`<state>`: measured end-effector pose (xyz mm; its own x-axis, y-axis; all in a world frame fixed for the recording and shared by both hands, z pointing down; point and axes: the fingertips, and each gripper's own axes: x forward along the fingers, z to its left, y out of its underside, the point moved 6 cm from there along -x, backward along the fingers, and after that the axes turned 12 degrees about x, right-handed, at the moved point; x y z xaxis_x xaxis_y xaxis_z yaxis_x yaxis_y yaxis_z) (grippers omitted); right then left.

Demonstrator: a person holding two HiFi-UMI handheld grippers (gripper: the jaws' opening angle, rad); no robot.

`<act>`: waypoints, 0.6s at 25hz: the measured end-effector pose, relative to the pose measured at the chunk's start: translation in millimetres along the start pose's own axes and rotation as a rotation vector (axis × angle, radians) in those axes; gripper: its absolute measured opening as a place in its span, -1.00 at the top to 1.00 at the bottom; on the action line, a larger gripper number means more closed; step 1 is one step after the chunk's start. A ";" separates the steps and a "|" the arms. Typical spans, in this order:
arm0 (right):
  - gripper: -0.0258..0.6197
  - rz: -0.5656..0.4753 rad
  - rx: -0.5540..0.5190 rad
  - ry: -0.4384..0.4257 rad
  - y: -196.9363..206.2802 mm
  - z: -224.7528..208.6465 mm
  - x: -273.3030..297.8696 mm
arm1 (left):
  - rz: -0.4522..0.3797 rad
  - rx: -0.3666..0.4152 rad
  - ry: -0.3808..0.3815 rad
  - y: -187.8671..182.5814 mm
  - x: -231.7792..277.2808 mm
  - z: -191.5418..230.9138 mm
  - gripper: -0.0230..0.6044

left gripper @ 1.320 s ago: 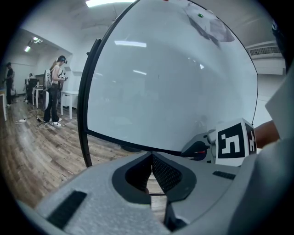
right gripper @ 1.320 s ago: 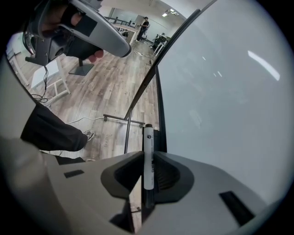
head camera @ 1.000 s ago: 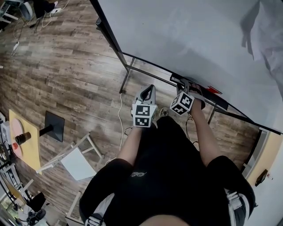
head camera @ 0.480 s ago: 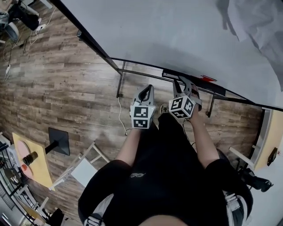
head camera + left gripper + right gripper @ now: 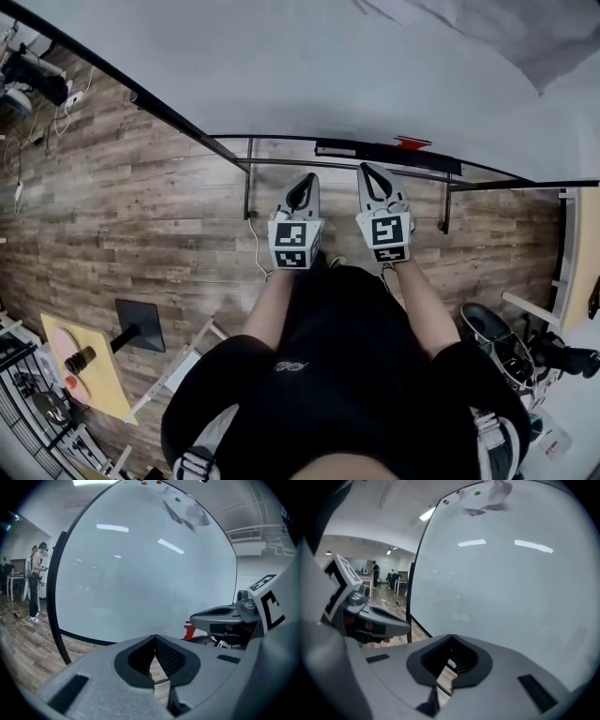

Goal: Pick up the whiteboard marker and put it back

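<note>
The whiteboard (image 5: 328, 66) fills the top of the head view, with its black tray (image 5: 427, 159) along the lower edge. A small red thing (image 5: 410, 142) sits at the tray. A slim pale strip (image 5: 336, 150) lies on the tray; I cannot tell whether it is the marker. My left gripper (image 5: 307, 180) and right gripper (image 5: 368, 171) hang side by side just short of the tray, pointing at the board. Both are shut with nothing between their jaws. The right gripper's jaws have just been closing, on nothing. In the left gripper view the red thing (image 5: 190, 632) shows beyond the right gripper (image 5: 193, 618).
The board's stand legs (image 5: 248, 178) rise from a wood floor, with a white cable (image 5: 255, 251) near my feet. A yellow table (image 5: 82, 367) and a black base plate (image 5: 143, 324) are at lower left, a dark chair (image 5: 489, 330) at right. People (image 5: 35, 583) stand far off.
The right gripper has drawn back from the tray, risen and rolled upright, with its jaws now closed. The left gripper rose a little. Both now sit level beside each other.
</note>
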<state>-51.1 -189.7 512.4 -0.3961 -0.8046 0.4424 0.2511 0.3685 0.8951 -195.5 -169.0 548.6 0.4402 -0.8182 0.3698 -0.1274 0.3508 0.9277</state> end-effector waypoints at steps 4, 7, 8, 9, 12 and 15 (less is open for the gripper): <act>0.91 -0.063 0.062 0.002 -2.3 -4.2 -31.4 | -0.029 -0.003 -0.001 -11.2 -7.4 -24.9 0.91; 0.91 -0.111 0.109 -0.002 2.5 -4.9 -59.7 | -0.045 0.008 -0.001 -15.7 -20.8 -50.2 0.91; 0.91 -0.125 0.124 -0.004 5.1 -5.0 -70.2 | -0.050 0.013 -0.006 -16.4 -27.2 -58.8 0.91; 0.92 -0.137 0.138 -0.006 7.9 -5.2 -80.8 | -0.057 0.015 -0.013 -17.0 -33.9 -67.3 0.91; 0.92 -0.171 0.183 -0.015 16.9 -9.1 -112.2 | -0.073 0.029 -0.034 -18.1 -52.4 -93.6 0.91; 0.91 -0.217 0.232 -0.020 23.1 -16.5 -143.2 | -0.082 0.062 -0.041 -19.8 -70.6 -120.4 0.91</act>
<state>25.9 -73.7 468.9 -0.4367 -0.8674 0.2385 -0.0481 0.2872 0.9567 -117.1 -63.3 498.1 0.4150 -0.8615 0.2927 -0.1479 0.2535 0.9560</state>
